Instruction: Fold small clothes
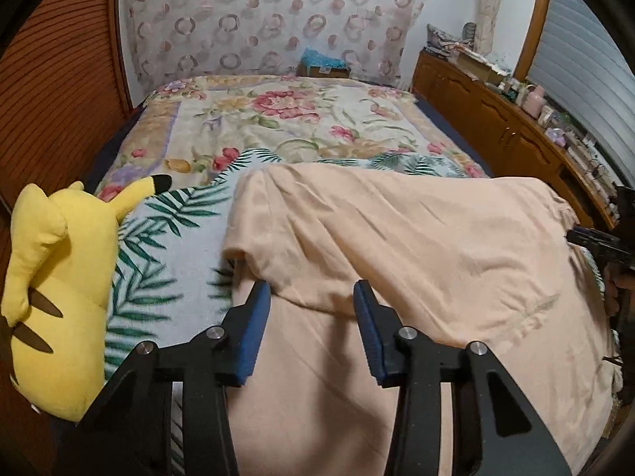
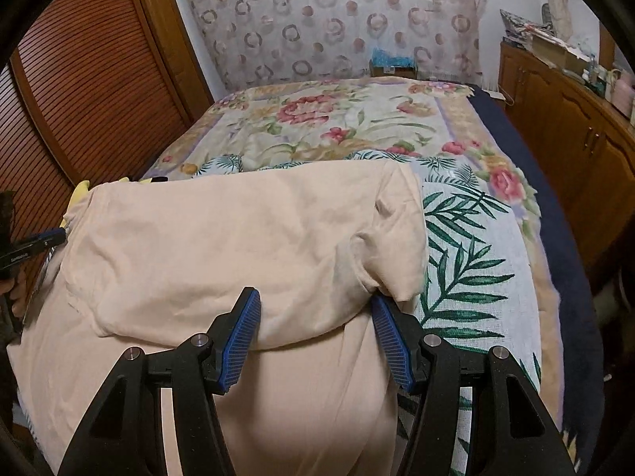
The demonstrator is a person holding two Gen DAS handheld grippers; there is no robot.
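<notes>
A pale peach T-shirt (image 1: 397,246) lies on the leaf-print cloth on the bed, its upper half folded down over the lower half. It also shows in the right wrist view (image 2: 222,246). My left gripper (image 1: 311,297) is open and empty, just above the folded edge near the shirt's left sleeve. My right gripper (image 2: 315,309) is open and empty, just above the folded edge near the right sleeve (image 2: 401,238). Each gripper shows at the far edge of the other view: the right one (image 1: 595,240), the left one (image 2: 35,244).
A yellow plush toy (image 1: 59,285) lies at the bed's left edge beside the shirt. The floral blanket (image 1: 285,119) covers the far bed. A wooden louvred door (image 2: 79,79) stands left; a wooden cabinet (image 1: 496,119) with clutter stands right.
</notes>
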